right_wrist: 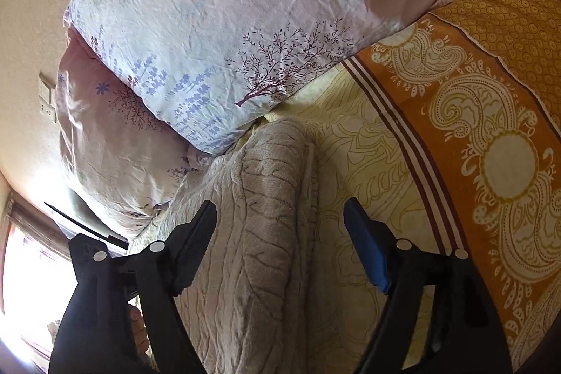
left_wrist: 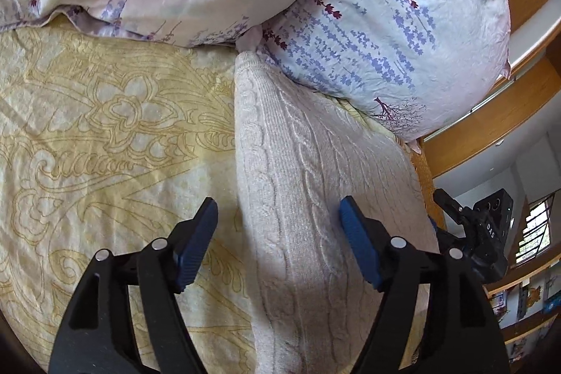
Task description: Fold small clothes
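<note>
In the left wrist view, our left gripper stands with jaws released over the knit's left edge on the bed, its long axis running away toward the pillows. In the right wrist view, our right gripper is likewise released, straddling the knit's right edge, so we judge both hands about equally near.

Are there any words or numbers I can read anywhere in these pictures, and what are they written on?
"DAS" - white letters running sideways on the black body of the right gripper, seen at the right edge of the left wrist view.
Books or boxes on the wooden shelves at the far right: too small and blurred to read.
Knitted sweater, pillows and bedsheet: patterns only, no words.
</note>
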Available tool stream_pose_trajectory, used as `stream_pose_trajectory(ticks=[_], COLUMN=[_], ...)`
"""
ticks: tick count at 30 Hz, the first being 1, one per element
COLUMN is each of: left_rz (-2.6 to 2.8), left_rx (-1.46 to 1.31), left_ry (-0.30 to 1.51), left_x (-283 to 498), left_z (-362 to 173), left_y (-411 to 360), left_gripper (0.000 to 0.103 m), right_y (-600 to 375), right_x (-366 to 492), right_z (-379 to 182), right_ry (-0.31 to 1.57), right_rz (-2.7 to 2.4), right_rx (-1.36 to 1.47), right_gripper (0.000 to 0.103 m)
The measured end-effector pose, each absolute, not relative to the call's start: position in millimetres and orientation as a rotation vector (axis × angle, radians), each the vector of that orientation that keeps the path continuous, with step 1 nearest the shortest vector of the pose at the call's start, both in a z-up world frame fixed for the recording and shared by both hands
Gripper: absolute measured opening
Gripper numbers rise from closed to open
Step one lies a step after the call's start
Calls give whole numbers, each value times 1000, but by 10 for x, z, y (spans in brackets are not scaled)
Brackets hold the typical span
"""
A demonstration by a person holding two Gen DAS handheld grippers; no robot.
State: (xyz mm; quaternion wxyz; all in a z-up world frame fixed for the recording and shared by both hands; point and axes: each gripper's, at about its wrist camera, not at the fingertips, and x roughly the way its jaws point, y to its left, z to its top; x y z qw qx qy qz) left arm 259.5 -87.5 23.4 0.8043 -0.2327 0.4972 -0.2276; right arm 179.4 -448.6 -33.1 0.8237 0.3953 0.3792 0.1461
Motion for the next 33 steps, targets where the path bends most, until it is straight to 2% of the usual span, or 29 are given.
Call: stream_pose_trajectory(ticks=[5, 13, 16, 18, 24, 28, 29, 30, 33], left_rz=[-509, -545, -548, -552, -564, -569, -568, -566, -563], left_rx=[-459, -425, -406, -412, -436, -454, -450, -452, -482], left_ry=[1064, 1087, 1082, 1085, 1085, 1088, 1088, 1088, 1074], left_x=[2621, 2727, 2742, 2760, 2765, 2736, 2736, 2737, 2708], left_z=[228, 207, 206, 204, 194, 180, 177, 176, 167], left_y=[-975, -1147, -1197, -1212, -1207, -1159, -1158, -1156, -1101], left_gripper=[73, 73, 73, 73, 67, 67, 67, 66, 54], right_y=[-4447, -4321, -4238, -4197, -4172, -4168, -4156, -4153, -4188], right_x=[1853, 1880, 1909, 1919, 1918, 1909, 1909, 1914, 1921], right_z=[-442, -451, -447, -461, -493, -500, -506, -531, -594], right_ry=[896, 901, 907, 918, 915, 904, 900, 900, 888], right_rz=[343, 413, 412, 419, 442, 448, 455, 469, 519], right_rx=[863, 855, 823, 808, 832, 836, 837, 857, 931], right_gripper=[77, 76, 71, 62, 54, 54, 51, 42, 32])
